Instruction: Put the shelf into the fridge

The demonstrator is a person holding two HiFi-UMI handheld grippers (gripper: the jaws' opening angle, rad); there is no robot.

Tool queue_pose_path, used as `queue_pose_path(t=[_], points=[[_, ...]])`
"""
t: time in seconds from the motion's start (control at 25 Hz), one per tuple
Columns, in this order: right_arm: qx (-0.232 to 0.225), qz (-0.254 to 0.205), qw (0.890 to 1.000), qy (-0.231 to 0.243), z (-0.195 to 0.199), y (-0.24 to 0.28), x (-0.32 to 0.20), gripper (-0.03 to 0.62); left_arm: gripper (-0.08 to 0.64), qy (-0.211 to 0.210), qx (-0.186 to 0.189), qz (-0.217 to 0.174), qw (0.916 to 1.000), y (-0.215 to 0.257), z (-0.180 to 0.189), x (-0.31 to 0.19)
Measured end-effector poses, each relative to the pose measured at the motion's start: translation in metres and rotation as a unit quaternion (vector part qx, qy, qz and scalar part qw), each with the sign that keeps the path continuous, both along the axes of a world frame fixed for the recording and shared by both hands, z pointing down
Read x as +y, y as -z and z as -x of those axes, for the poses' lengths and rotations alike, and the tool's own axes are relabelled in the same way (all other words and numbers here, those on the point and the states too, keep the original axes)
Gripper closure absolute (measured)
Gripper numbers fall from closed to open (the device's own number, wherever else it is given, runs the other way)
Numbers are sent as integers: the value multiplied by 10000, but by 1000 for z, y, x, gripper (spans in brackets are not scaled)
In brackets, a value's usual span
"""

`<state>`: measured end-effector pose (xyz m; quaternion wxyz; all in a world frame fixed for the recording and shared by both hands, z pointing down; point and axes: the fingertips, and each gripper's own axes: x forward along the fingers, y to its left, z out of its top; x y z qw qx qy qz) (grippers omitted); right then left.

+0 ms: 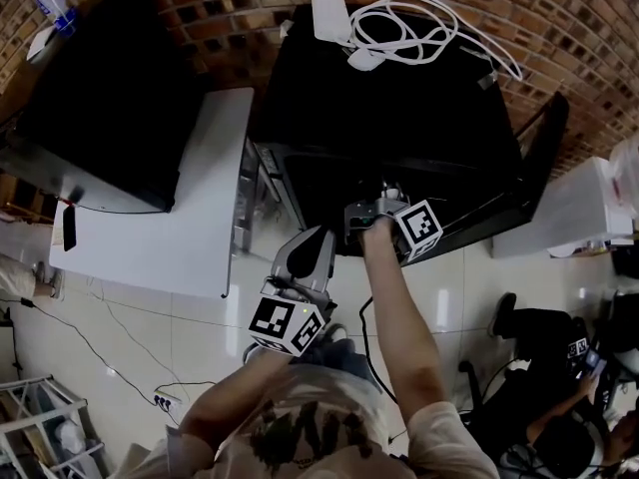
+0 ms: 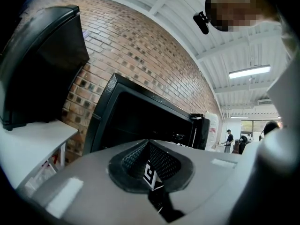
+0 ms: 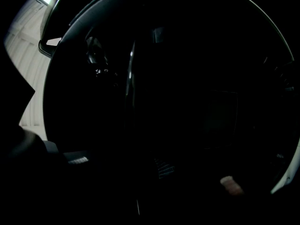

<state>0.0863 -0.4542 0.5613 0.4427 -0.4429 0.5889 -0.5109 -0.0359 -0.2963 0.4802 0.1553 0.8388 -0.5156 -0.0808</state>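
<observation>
The black fridge point(image 1: 399, 98) stands against the brick wall with its door point(image 1: 539, 158) swung open to the right. My right gripper point(image 1: 376, 214) reaches into the dark opening, its marker cube just outside. The right gripper view is almost black. Only a thin pale upright edge point(image 3: 132, 102) shows there, perhaps the shelf's rim, and I cannot make out the jaws or what they hold. My left gripper point(image 1: 305, 252) hangs lower, in front of the fridge. In the left gripper view its grey jaws point(image 2: 150, 158) lie together with nothing between them, aimed at the open fridge point(image 2: 140, 121).
A white table point(image 1: 170, 198) stands left of the fridge, with a black cabinet point(image 1: 100, 108) behind it. White cables point(image 1: 399, 28) lie on the fridge top. A white unit point(image 1: 579, 208) and a seated person point(image 1: 559, 377) are at the right.
</observation>
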Motion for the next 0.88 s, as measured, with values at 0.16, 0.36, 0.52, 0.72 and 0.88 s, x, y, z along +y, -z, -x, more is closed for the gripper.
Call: queue_pose_path(t=[0.16, 0.36, 0.52, 0.72, 0.88], points=[[18, 36, 10000, 28, 0, 0, -10, 557, 586, -4, -11, 35, 10000, -7, -5, -7], [21, 5, 10000, 55, -1, 0, -20, 555, 586, 3, 4, 217, 9998, -19, -6, -5], [-24, -160, 9999, 46, -1, 3, -22, 546, 586, 36, -12, 264, 9996, -23, -2, -5], [-108, -376, 9992, 28, -1, 3, -21, 525, 586, 29, -1, 281, 9996, -23, -1, -5], [-107, -404, 9991, 21, -2, -1, -15, 524, 586, -13, -37, 299, 9995, -26, -3, -3]])
